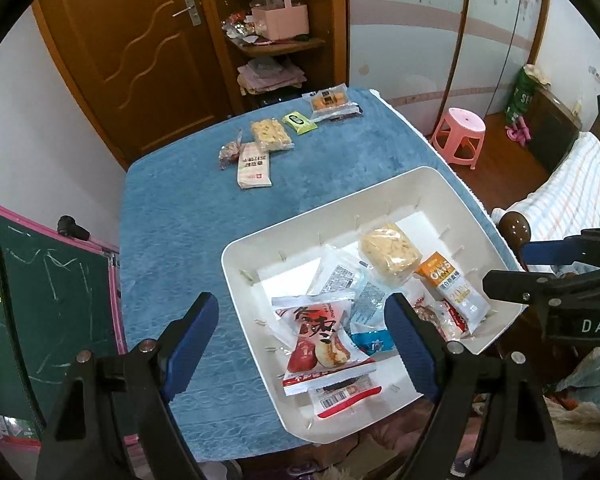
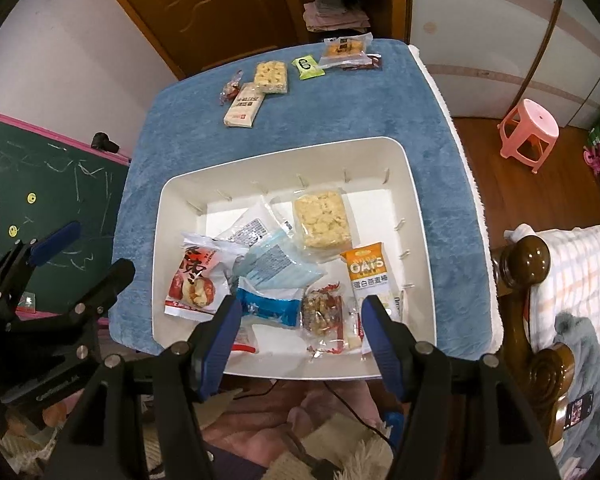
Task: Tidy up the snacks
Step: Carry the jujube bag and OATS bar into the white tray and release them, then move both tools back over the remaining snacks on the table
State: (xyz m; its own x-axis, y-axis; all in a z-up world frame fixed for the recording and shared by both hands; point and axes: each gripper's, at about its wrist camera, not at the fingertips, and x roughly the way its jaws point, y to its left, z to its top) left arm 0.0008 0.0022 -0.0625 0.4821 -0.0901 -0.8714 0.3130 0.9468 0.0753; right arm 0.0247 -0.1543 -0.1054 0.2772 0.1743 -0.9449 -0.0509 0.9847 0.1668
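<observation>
Currently both grippers hover over the white bin, jaws apart, nothing held: left gripper above the red date packet, right gripper above the nut packet. Six snacks remain at the far edge of the blue table. Judgement: reach for the cream bar next, straddle its narrow sides, and close only once the pads sit level.

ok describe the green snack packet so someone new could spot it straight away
Start at the blue tablecloth and look past the white bin to the row of loose snacks along the far edge. The green packet lies between the clear-wrapped puffed bar and the orange pastry pack; it is the only bright green one.
</observation>
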